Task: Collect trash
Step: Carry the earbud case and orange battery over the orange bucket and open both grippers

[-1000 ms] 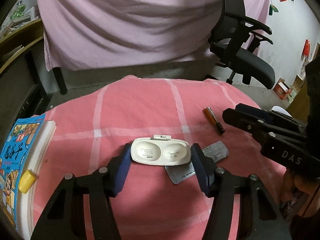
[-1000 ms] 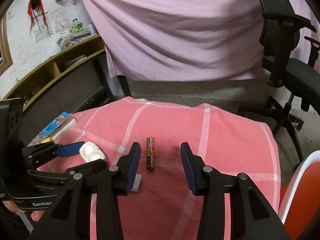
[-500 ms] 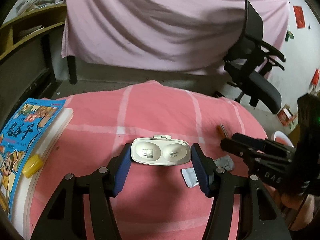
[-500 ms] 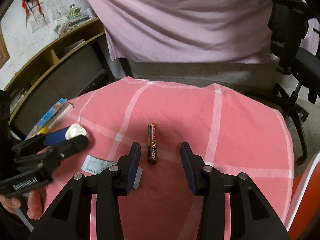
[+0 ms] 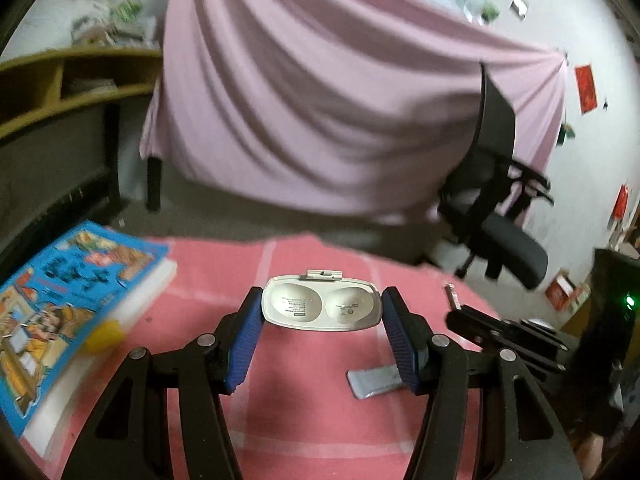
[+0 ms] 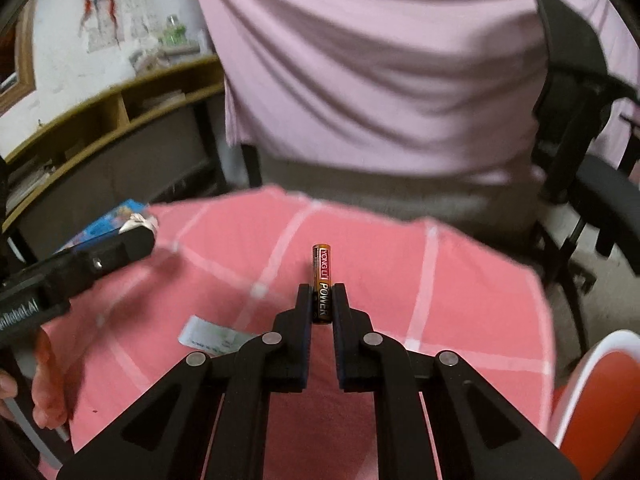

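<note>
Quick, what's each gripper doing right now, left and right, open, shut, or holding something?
Left gripper: shut on the white plastic case.
Right gripper: jaws have just closed, shut on the battery.

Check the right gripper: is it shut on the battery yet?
Shut on it. The right gripper has just been closing, and its pads now press both sides of the battery, whose far end sticks out ahead.

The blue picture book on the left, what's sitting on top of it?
A small yellow block lies on the blue picture book near its edge. Whatever lies beneath the book is hidden.
</note>
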A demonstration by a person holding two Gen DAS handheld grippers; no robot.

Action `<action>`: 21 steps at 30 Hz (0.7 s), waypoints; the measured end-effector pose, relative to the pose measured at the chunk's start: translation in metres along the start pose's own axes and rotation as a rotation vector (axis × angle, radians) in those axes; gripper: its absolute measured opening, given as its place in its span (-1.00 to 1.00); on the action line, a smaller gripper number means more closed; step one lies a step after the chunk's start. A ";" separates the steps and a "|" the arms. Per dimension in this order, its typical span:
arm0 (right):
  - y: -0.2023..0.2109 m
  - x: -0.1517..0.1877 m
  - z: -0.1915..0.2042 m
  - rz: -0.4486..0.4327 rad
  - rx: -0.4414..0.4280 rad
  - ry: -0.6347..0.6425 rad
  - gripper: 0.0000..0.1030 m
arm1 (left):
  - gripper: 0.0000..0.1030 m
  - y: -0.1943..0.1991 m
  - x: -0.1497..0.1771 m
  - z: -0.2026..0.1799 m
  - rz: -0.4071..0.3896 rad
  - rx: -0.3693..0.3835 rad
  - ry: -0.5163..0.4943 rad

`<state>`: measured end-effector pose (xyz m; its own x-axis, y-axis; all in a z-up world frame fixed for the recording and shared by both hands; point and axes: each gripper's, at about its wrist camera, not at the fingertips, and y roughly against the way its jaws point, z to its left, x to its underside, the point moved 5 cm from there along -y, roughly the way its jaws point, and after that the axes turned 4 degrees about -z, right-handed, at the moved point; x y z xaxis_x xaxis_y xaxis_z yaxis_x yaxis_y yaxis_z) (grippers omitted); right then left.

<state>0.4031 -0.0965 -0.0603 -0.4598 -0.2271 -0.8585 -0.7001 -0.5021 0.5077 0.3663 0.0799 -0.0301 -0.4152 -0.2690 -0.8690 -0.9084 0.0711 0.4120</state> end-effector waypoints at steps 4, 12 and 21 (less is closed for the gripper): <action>0.043 -0.006 0.006 -0.216 0.014 0.033 -0.85 | 0.03 0.021 -0.003 -0.006 -0.099 0.006 -0.018; 0.104 -0.004 0.006 -0.454 0.076 0.018 -0.85 | 0.03 0.071 0.002 -0.043 -0.302 0.053 -0.106; 0.174 0.005 -0.018 -0.573 0.153 -0.071 -0.85 | 0.03 0.112 0.010 -0.100 -0.420 0.110 -0.218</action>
<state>0.2887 -0.1996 0.0220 -0.0171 0.1035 -0.9945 -0.9157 -0.4010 -0.0260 0.2649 -0.0105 0.0345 -0.0019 -0.0899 -0.9959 -0.9946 0.1038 -0.0075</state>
